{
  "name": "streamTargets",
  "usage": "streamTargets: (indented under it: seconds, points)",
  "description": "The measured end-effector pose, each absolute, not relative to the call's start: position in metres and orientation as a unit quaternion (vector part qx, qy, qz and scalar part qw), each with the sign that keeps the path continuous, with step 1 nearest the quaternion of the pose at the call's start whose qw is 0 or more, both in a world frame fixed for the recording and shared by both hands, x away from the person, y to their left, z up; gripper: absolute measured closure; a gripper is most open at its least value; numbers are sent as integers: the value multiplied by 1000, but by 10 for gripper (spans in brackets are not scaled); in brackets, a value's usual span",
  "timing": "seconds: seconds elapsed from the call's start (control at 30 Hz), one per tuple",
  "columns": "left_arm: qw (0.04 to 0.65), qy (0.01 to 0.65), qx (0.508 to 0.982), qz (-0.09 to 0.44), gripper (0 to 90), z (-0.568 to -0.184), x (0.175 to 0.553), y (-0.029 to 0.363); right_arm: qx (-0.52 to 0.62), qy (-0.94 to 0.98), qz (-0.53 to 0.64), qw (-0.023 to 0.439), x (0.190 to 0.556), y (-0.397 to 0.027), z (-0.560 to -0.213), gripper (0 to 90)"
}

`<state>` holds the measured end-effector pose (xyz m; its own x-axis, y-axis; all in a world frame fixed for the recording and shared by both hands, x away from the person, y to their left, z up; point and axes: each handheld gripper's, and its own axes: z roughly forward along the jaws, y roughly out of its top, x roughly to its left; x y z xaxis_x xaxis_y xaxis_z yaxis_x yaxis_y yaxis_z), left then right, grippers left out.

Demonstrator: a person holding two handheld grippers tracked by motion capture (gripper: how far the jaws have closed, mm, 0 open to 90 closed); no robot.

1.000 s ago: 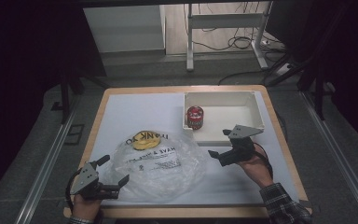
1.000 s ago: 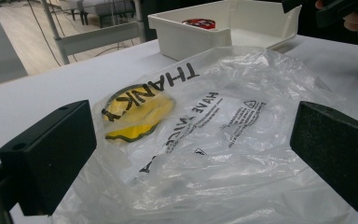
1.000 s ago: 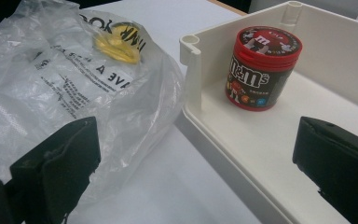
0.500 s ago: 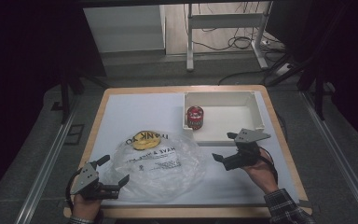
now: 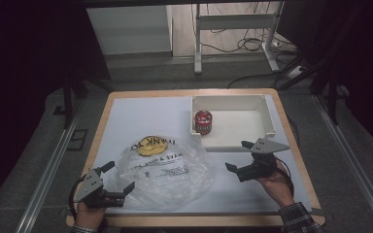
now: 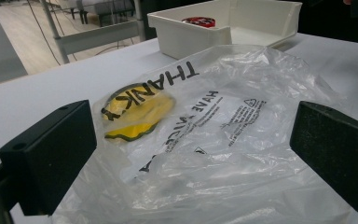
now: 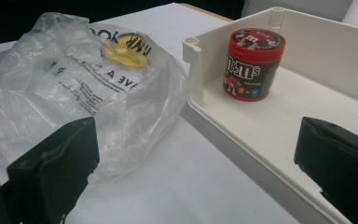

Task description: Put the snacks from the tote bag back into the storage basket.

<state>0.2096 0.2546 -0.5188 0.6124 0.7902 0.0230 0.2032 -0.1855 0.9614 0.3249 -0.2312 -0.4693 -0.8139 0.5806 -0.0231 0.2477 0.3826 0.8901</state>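
Observation:
A clear plastic bag [image 5: 165, 170] with black print and a yellow smiley lies crumpled on the white table top; it also appears as the bag [image 6: 200, 130] and the bag [image 7: 74, 88]. A red candy tub [image 5: 203, 122] stands upright in the near left corner of a white tray [image 5: 267, 119]; the tub [image 7: 253, 64] sits in the tray [image 7: 335, 51]. My left gripper [image 5: 119, 177] rests open at the bag's near left edge, nothing between its jaws. My right gripper [image 5: 238, 158] is open just in front of the tray, right of the bag.
The white table [image 5: 145, 116] has a wooden border, and bare surface lies behind the bag. Dark floor, metal rails and a desk frame with cables [image 5: 233, 34] surround it. A checked sleeve [image 5: 298, 218] enters at the bottom right.
My right gripper has drifted slightly toward me and to the right, away from the tray's front wall. The left gripper, bag and tub have stayed put.

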Motion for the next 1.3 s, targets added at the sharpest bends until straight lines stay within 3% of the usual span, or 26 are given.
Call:
streamTargets:
  seconds: [1.3]
  points:
    - [535, 345, 721, 274, 5, -519, 210, 254, 285, 787, 506, 208, 288, -274, -469, 0]
